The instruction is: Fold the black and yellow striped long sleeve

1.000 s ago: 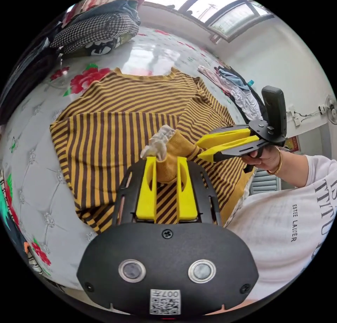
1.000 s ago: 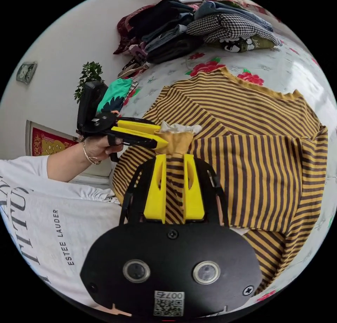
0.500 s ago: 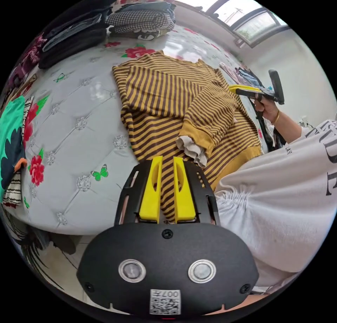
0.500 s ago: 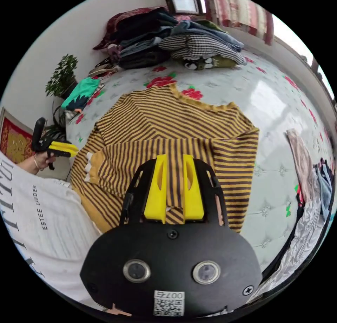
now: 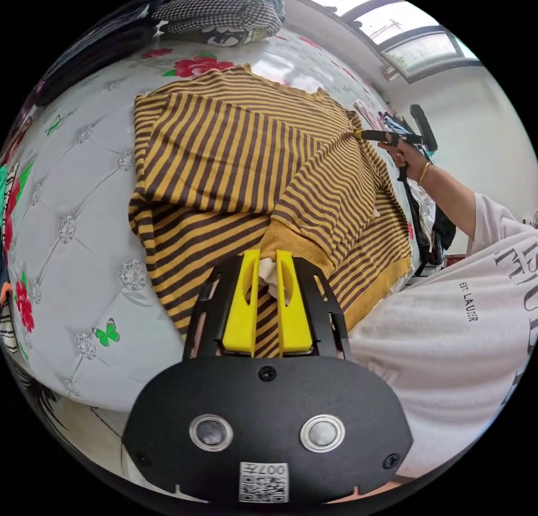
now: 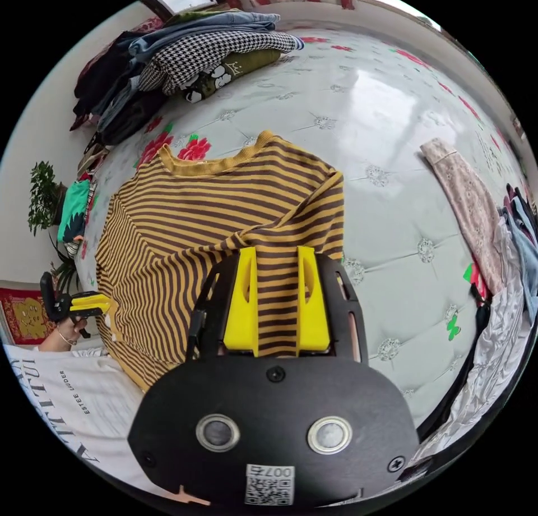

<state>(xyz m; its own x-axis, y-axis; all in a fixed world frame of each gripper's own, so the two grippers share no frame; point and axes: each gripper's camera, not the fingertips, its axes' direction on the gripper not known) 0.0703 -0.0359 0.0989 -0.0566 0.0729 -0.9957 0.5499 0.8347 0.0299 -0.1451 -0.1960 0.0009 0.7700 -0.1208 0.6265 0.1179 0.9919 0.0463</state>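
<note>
Your striped long sleeve (image 5: pixel 235 146) lies flat mid-frame on the floral bed (image 5: pixel 73 202), sleeves folded across the body to narrow it. Your left gripper (image 5: pixel 263 261) hovers, jaws apart, over the cuff; your right gripper (image 6: pixel 277 258), also parted, straddles the shoulder fold.

long sleeve (image 6: pixel 224 213) on bed (image 6: pixel 392 106) | clothes pile (image 6: pixel 190 56) behind it

Both claws have let go of the sleeve cuff (image 5: pixel 291 241), which now lies across the striped shirt (image 5: pixel 224 146).
</note>
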